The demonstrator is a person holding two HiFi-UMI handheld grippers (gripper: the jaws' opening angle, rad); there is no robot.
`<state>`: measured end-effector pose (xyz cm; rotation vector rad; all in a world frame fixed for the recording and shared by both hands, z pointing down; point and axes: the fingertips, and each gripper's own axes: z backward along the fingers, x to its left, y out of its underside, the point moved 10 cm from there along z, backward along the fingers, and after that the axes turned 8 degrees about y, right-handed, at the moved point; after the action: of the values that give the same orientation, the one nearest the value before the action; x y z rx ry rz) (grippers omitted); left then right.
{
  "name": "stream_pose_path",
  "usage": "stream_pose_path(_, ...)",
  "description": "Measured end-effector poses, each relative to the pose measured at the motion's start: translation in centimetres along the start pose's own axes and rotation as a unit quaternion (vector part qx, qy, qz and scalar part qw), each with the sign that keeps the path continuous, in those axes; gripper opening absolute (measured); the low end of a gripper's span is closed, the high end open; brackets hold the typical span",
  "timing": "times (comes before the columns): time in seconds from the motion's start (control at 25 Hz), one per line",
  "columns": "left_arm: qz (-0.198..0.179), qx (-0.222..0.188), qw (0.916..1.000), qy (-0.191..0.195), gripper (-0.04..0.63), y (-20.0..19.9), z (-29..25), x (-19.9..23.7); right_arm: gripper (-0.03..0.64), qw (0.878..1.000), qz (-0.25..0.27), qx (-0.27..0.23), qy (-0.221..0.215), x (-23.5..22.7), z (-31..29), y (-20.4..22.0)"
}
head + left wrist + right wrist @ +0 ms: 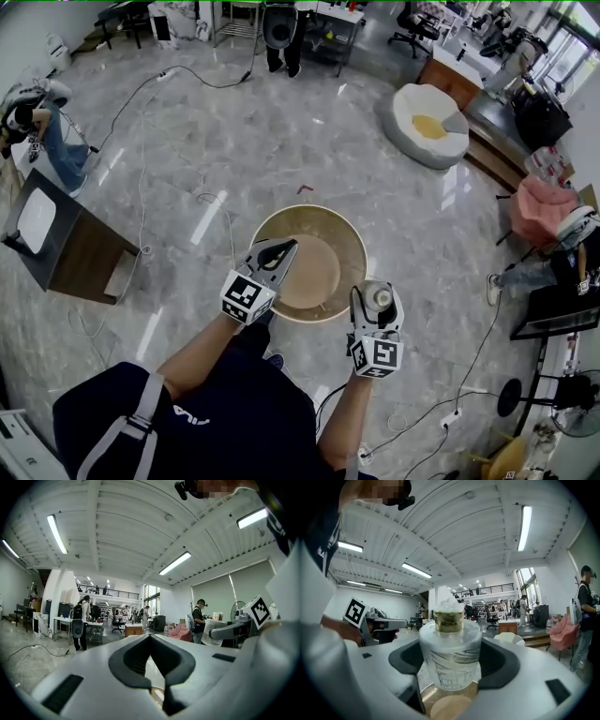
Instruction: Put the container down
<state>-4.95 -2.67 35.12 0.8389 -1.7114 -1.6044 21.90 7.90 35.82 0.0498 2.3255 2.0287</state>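
Where the right hand-held gripper [450,660] looks along its own jaws, the two dark pads stand partly apart and press on either side of a frosted glass bottle [450,644], upright, with a gold collar, a pale stopper and a thin line drawing on its wall. The bottle fills the gap between the pads; its lower half sits inside the jaws, its neck rises clear above them. Wood-coloured surface shows just under its base; contact cannot be judged. Head view: the bottle is at the tip of that gripper, at the right edge of the round wooden bench [330,236], about level with the bench's near rim. The bottle top reads as a small pale disc there. Left hand-held gripper [284,247] hangs over the left part of the bench top, well apart from the bottle. Its own view shows the jaw tips brought together, touching at the front, nothing between them, only a narrow slit lower down. Each gripper's marker cube shows in the other's view, off to the side. Grey marble floor [234,141] around the bench, cables trailing across it. A white beanbag [427,141] lies beyond the bench to the right, a dark cabinet [70,248] to the left.
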Motion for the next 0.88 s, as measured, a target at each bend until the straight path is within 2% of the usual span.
stream_pose_path(0.32,-0.001,-0.009,0.9999,0.005,0.025,-0.4,-4.9,5.4,0.337,1.0,0.009,-0.005,0.001,-0.5,-6.5,-1.1)
stream_pose_path(0.56,-0.002,-0.016,0.9996,0.024,0.025,-1.5,-7.7,9.4,0.337,1.0,0.014,-0.013,0.016,-0.1,-10.9,-2.9)
stream_pose_path(0.72,-0.003,-0.024,0.999,0.038,0.025,-2.0,-9.1,11.4,0.337,0.999,-0.002,-0.017,0.032,-0.1,-12.8,-3.7)
stream_pose_path(0.88,0.008,-0.021,0.9988,0.044,0.025,-1.6,-10.3,13.0,0.337,0.999,-0.001,-0.014,0.041,0.0,-14.4,-4.1)
